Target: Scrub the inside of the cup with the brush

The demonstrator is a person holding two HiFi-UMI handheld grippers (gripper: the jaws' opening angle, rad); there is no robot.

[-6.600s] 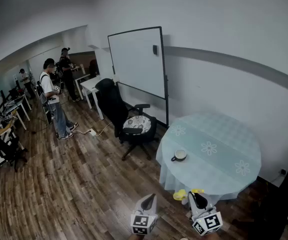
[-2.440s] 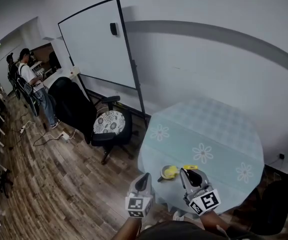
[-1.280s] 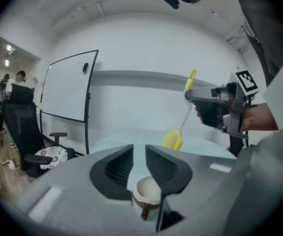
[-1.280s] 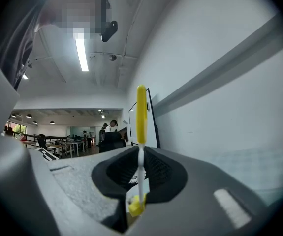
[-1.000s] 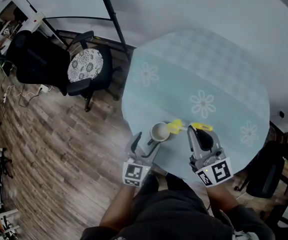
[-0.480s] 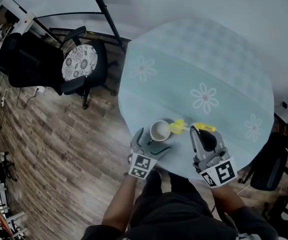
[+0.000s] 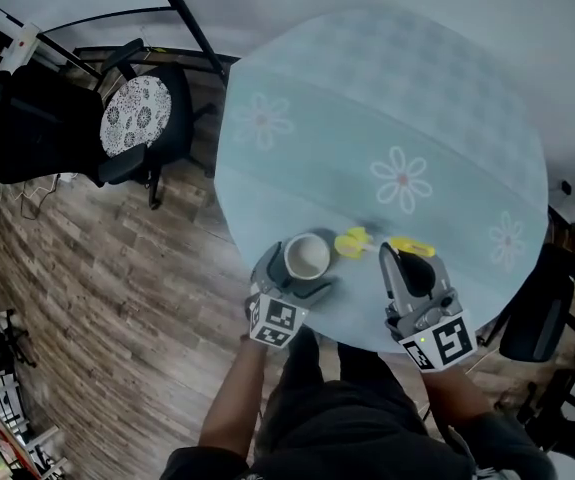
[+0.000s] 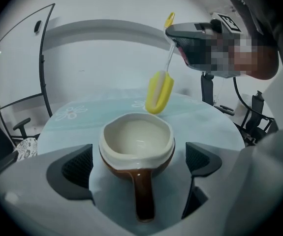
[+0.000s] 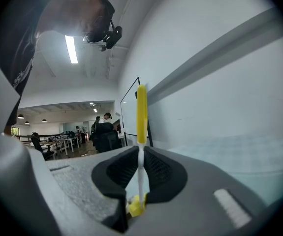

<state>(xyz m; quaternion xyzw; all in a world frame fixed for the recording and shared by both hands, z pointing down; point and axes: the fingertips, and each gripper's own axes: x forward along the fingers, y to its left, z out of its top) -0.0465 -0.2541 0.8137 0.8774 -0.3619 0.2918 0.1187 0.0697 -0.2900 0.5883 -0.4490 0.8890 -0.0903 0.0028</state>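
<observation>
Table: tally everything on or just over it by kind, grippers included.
Cup: 1
Brush: 1
Grippers: 2 (left gripper, right gripper)
Total: 4

Looking down from the head view, the brush (image 7: 352, 242) loses the middle of its stem behind the right gripper (image 7: 395, 256) — only its yellow ends show. The cup (image 7: 307, 256) handle can't be picked out among the left gripper (image 7: 289, 276) jaws. The whiteboard stand (image 7: 180, 23) is cut by the top edge, and the distant people (image 9: 102, 118) in the right gripper view are too small to tell apart.
</observation>
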